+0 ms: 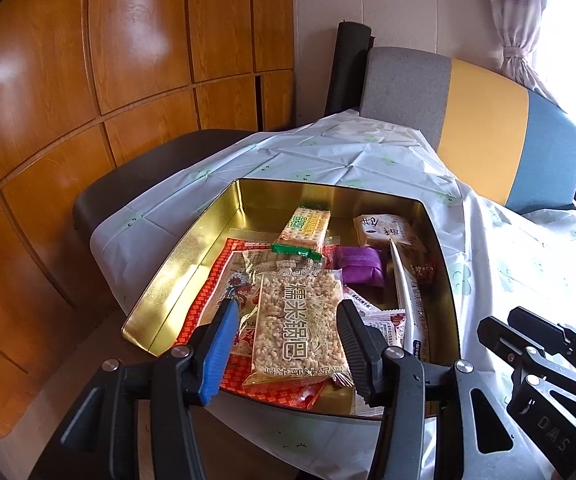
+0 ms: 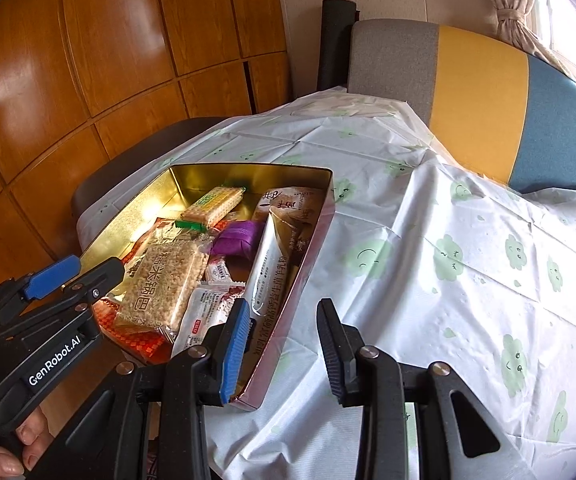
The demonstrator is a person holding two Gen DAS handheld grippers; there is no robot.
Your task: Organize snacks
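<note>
A gold tin box [image 1: 208, 216] [image 2: 192, 176] on the table holds several snack packs. A clear rice-crisp pack [image 1: 300, 328] [image 2: 164, 284] lies on top near the front. A green cracker pack [image 1: 304, 228] [image 2: 214, 202], a purple pack [image 1: 358, 264] [image 2: 234, 240] and a white tube-like pack [image 1: 406, 300] [image 2: 268, 268] lie farther in. My left gripper [image 1: 286, 340] [image 2: 74, 270] is open, hovering over the rice-crisp pack, with nothing between its fingers. My right gripper [image 2: 280, 344] [image 1: 500, 324] is open and empty, just outside the tin's near right corner.
A white tablecloth with green cloud faces [image 2: 448, 260] covers the table. A grey, yellow and blue chair back [image 2: 480, 96] stands behind it, and a dark seat [image 1: 128, 184] at the left. Wooden cabinet doors [image 1: 88, 80] fill the left.
</note>
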